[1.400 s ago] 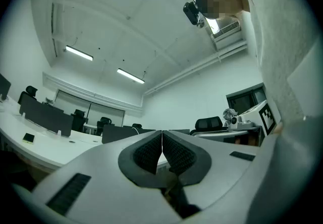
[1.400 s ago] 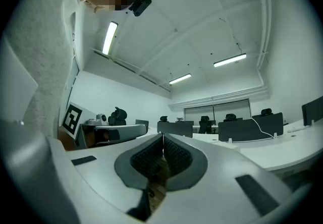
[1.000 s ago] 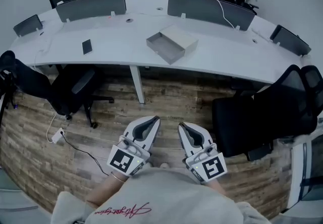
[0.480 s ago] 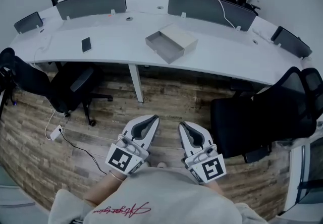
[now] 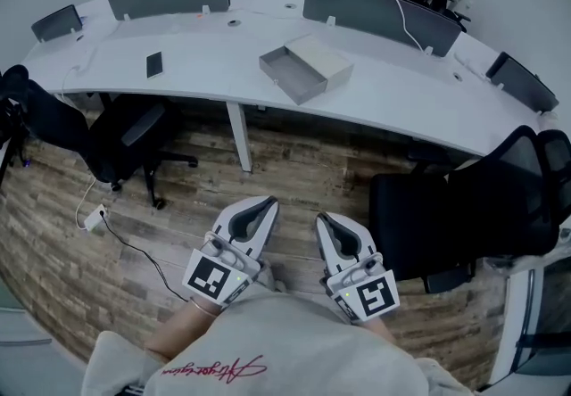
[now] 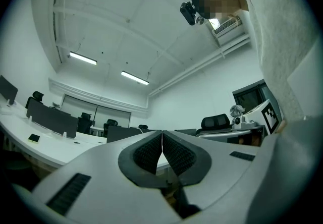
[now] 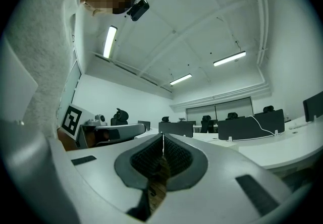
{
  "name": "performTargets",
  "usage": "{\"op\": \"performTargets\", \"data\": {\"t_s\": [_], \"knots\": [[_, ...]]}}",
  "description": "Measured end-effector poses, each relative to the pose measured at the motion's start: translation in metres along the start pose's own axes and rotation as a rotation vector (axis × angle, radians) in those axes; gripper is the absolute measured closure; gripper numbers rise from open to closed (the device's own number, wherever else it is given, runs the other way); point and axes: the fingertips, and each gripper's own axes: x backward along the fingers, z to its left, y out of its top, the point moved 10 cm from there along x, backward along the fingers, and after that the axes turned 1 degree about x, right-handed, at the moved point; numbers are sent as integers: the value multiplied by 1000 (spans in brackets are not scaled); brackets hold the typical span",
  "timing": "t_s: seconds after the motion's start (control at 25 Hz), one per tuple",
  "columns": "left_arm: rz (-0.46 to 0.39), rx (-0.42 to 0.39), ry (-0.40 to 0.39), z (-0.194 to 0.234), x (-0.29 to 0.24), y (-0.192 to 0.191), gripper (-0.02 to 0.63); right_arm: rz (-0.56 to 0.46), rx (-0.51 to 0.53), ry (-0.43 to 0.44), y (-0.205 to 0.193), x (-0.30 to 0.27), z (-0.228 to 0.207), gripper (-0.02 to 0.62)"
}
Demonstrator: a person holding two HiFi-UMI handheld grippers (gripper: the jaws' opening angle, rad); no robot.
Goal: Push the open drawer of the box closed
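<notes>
Far-right chair (image 5: 546,173) cut by edge, small dark item (image 5: 154,64) on desk (image 5: 401,91) unidentifiable

We log the worktop (image 5: 205,82) as white, smooth and matt. The box (image 5: 312,64) looks like matt grey card, though we cannot be sure. The floor (image 5: 294,176) is wood plank, mixed browns, with a rough-looking grain. The chair (image 5: 446,207) is black and matt, in cloth or mesh. The left gripper (image 5: 266,202) and right gripper (image 5: 322,219) have smooth pale grey plastic shells with a slight sheen. Their pads (image 6: 149,153) are dark and finely ribbed. The sleeve (image 7: 40,41) is nubbly light cloth.
</notes>
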Motion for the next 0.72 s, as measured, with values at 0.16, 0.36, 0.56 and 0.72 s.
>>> {"op": "performTargets", "data": {"t_s": [0.16, 0.36, 0.56, 0.72], "knots": [[10, 13, 41, 6, 0, -1, 588, 4, -2, 20, -2, -2, -5, 577], [1, 0, 62, 14, -9, -2, 588, 0, 2, 35, -4, -15, -14, 577], [0, -4, 68, 32, -25, -4, 588, -11, 13, 36, -5, -32, -26, 577], [1, -6, 60, 48, -42, -9, 588, 6, 12, 33, -10, -51, -39, 577]]}}
